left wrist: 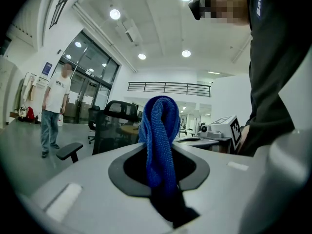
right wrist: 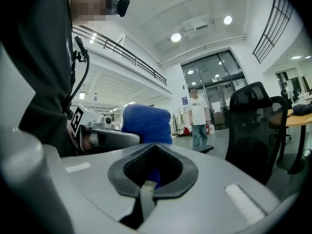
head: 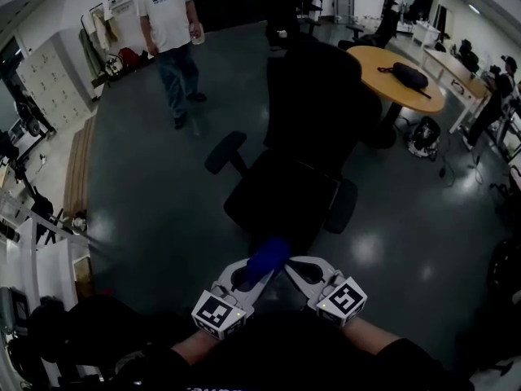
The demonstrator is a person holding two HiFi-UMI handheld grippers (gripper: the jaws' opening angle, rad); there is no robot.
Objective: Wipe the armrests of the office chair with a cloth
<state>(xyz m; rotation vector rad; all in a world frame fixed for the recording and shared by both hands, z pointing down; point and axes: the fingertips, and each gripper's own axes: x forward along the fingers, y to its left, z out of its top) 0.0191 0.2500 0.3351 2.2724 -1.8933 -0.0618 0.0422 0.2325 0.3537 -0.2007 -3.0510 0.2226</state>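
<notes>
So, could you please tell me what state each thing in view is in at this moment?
blue cloth: bunched up, clamped, standing up out of the jaws.
left gripper: shut on the blue cloth.
right gripper: shut, nothing clamped, close beside the blue cloth.
office chair: upright, seat empty.
armrests: apart from the blue cloth, not being wiped.

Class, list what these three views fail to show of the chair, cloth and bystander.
- Office chair base: head view, hidden beneath the seat.
- Armrest surfaces: head view, too dark and small to judge dirt.
- Cloth lower end: left gripper view, lost in shadow between the left gripper jaws.
- Standing person: head view, cut off by top edge.
</notes>
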